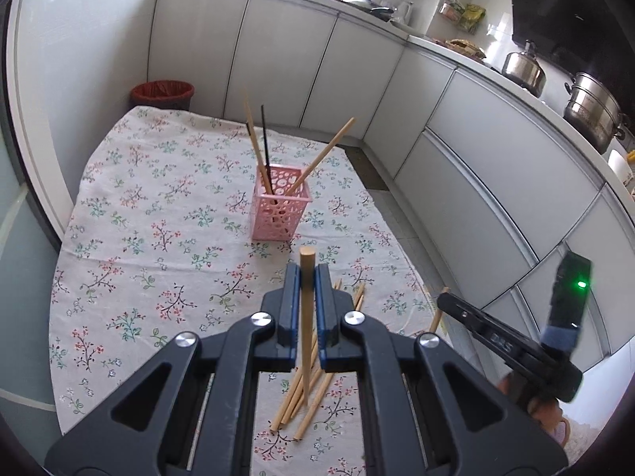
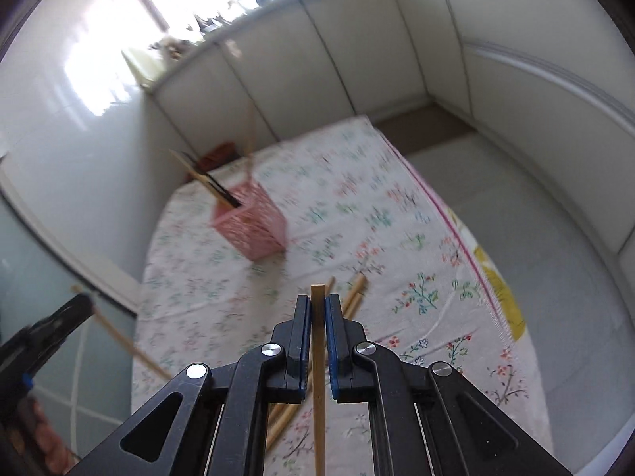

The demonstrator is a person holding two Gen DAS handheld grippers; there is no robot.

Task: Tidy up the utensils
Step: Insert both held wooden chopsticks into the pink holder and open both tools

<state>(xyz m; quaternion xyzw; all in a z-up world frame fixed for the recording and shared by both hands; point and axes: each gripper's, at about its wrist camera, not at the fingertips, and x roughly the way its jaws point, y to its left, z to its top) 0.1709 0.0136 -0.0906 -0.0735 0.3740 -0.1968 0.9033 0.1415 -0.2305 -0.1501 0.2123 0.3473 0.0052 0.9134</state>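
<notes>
A pink perforated basket stands on the floral tablecloth and holds several wooden and black chopsticks. My left gripper is shut on a round wooden chopstick, held upright above a loose pile of wooden chopsticks on the cloth. My right gripper is shut on a flat wooden chopstick, above other loose chopsticks. The basket lies ahead and to the left in the right wrist view. The right gripper shows at the right edge of the left wrist view.
A red-lined bin sits beyond the table's far left corner. White cabinets run behind and along the right, with pots on the counter. The table's right edge drops to a tiled floor.
</notes>
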